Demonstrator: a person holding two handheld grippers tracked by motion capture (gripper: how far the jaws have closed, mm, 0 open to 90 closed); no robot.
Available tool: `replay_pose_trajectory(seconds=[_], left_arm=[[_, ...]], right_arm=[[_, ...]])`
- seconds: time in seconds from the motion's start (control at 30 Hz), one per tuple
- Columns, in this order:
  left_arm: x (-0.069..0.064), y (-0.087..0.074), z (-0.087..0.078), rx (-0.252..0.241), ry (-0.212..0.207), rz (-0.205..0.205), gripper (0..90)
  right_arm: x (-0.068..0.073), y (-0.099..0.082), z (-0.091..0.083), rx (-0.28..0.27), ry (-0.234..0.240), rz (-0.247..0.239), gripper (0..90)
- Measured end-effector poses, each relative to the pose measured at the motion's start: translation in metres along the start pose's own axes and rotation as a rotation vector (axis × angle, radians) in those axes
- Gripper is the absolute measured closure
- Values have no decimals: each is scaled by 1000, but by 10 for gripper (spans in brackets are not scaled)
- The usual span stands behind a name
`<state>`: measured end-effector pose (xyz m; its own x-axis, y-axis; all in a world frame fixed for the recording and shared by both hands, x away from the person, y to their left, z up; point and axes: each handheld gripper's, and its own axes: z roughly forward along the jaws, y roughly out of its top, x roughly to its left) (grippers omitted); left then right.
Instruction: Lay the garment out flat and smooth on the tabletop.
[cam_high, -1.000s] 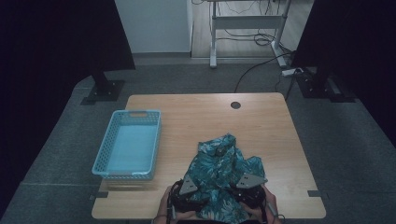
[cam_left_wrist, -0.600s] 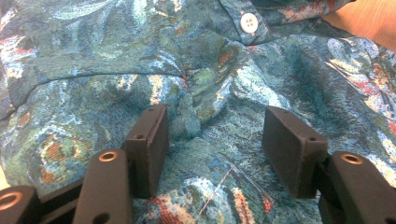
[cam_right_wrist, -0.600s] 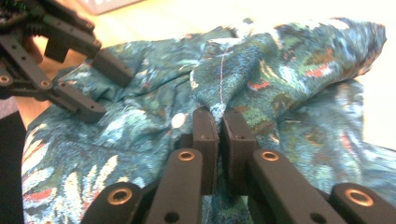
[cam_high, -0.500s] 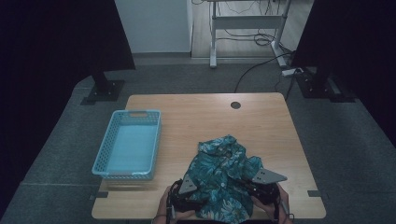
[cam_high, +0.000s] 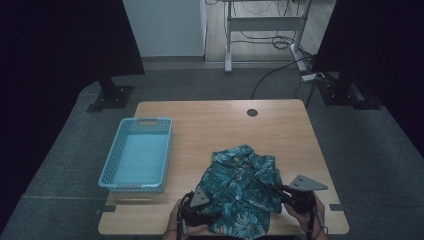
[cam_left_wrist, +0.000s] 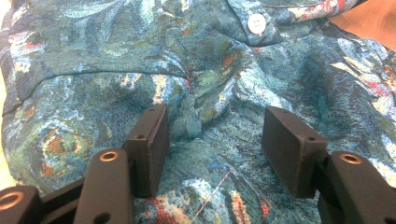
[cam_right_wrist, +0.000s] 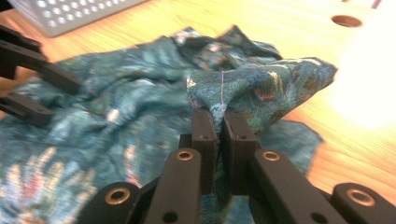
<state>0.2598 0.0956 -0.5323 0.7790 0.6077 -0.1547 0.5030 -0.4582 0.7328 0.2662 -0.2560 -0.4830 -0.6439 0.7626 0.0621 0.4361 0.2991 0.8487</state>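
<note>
Shirt (cam_high: 240, 192) lies crumpled at the near edge of the table (cam_high: 210, 120), with a gripper on each side of it.

To spread the shirt flat, pull it slowly sideways and keep it low, so it does not slip. The right gripper (cam_right_wrist: 219, 122) is pressed together, pinching a fold of cloth. The left gripper (cam_left_wrist: 215, 140) is spread wide over the shirt, with its pads not squeezing anything; it should grab an edge too. The basket (cam_high: 112, 172) sits just left of the shirt. The shirt's near edge is hidden behind the hands, and its sleeves are hard to pick out.
</note>
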Motion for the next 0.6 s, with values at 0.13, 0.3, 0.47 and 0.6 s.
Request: replay_pose_trajectory(seconds=[0.13,0.3,0.47,0.6], left_arm=[[0,0,0,0,-1,-1,412],[1,0,0,-3,0,-6,414],[4,-1,-1,-6,3,-15,415],[3,-1,-1,-4,6,-11,414]], right_arm=[[-14,-6,-3,0,-18,37,842],[-29,-13,-6,1,-45,68,839],[-42,-20,-11,3,-78,112,836],[-52,-27,-9,20,-105,140,830]])
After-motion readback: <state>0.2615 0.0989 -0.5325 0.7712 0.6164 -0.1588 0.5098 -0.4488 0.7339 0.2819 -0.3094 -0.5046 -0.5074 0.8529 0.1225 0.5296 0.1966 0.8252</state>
